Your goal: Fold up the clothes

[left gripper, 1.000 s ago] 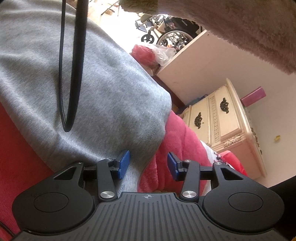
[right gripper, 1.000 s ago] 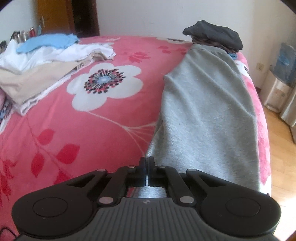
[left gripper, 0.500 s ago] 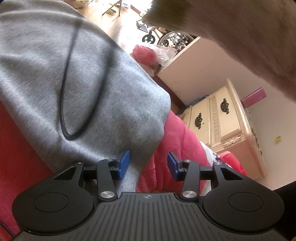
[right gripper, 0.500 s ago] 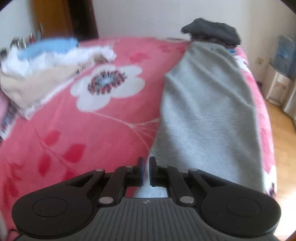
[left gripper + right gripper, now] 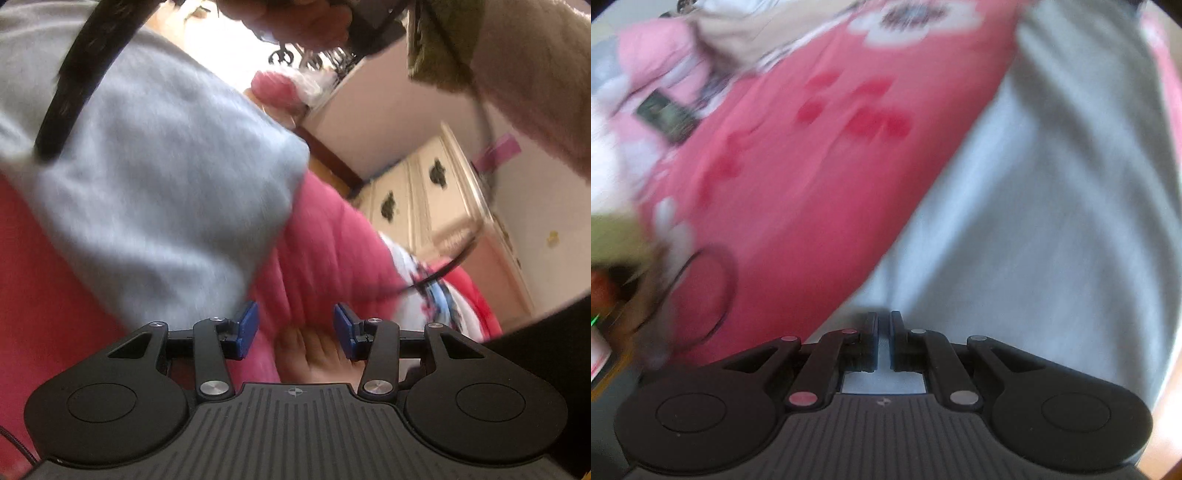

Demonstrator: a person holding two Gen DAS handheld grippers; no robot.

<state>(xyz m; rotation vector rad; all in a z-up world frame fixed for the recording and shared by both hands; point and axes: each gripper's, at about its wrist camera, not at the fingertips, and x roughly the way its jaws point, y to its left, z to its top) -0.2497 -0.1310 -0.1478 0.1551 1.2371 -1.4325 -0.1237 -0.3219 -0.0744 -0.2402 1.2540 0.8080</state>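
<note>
Your left gripper hung with jaws spread, empty, beside the grey garment spread on the pink bedspread. Your right gripper pinched its near edge, jaws almost together. The fabric looked soft, limp and thickish; hems and corners seemed best for gripping.

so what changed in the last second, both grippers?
The right gripper has opened a crack, though grey fabric still shows between its fingers, and its view has swung left across the bedspread. The left gripper has slid off the grey garment's edge, still open and empty.
</note>
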